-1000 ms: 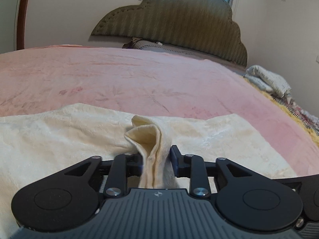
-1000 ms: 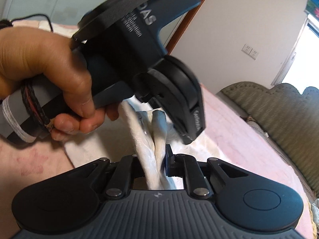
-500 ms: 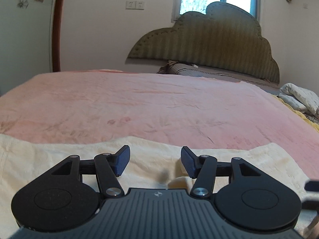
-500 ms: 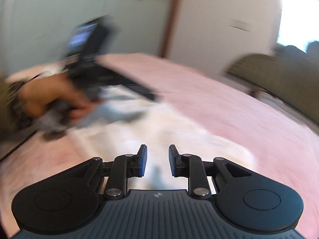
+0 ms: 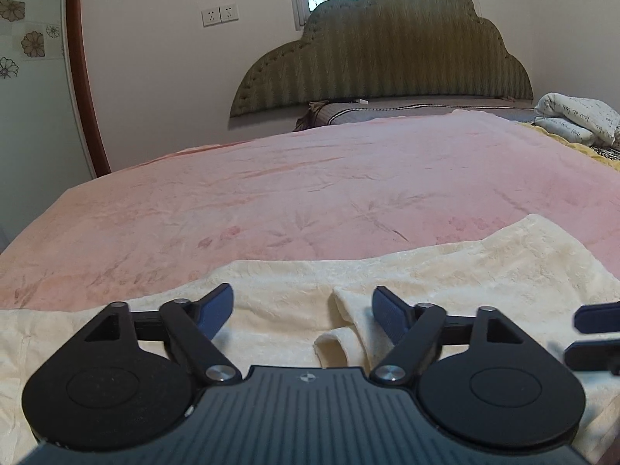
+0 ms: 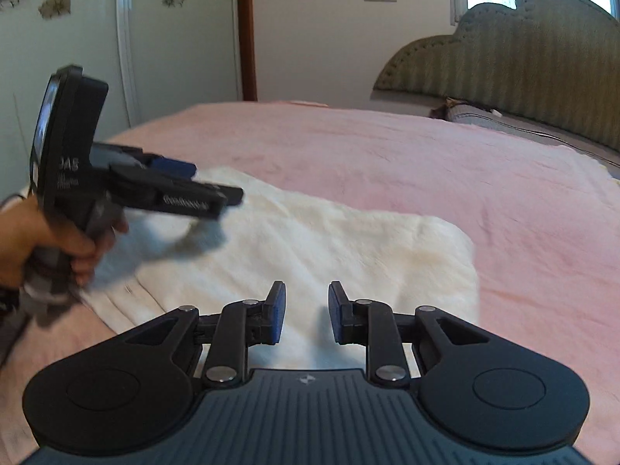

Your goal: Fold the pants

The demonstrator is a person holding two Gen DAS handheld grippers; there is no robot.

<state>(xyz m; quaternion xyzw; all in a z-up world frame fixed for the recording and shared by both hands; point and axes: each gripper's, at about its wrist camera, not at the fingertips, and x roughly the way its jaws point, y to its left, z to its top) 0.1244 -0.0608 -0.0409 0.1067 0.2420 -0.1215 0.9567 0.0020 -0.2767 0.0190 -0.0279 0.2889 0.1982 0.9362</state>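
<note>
The cream pants (image 5: 407, 275) are lying flat and folded on the pink blanket (image 5: 310, 193) that is covering the bed, near its close edge, with a green headboard (image 5: 387, 54) standing at the far end.

The left gripper (image 5: 302, 312) is hovering low over the cloth with its fingers (image 5: 217, 310) standing wide apart; they have just been opening, and nothing is being pinched between them. A small raised fold of the pants is sitting in the gap, closer to the right-hand finger, but neither pad is pressing on it. In the right wrist view a hand (image 6: 46, 244) is gripping this tool's handle above the left part of the pants (image 6: 329, 240).

The right gripper (image 6: 306, 312) is pointing down over the near edge of the pants, its fingers (image 6: 277, 310) standing a narrow gap apart. Nothing is being held between them; the cloth is showing beneath, not caught by the pads.
</note>
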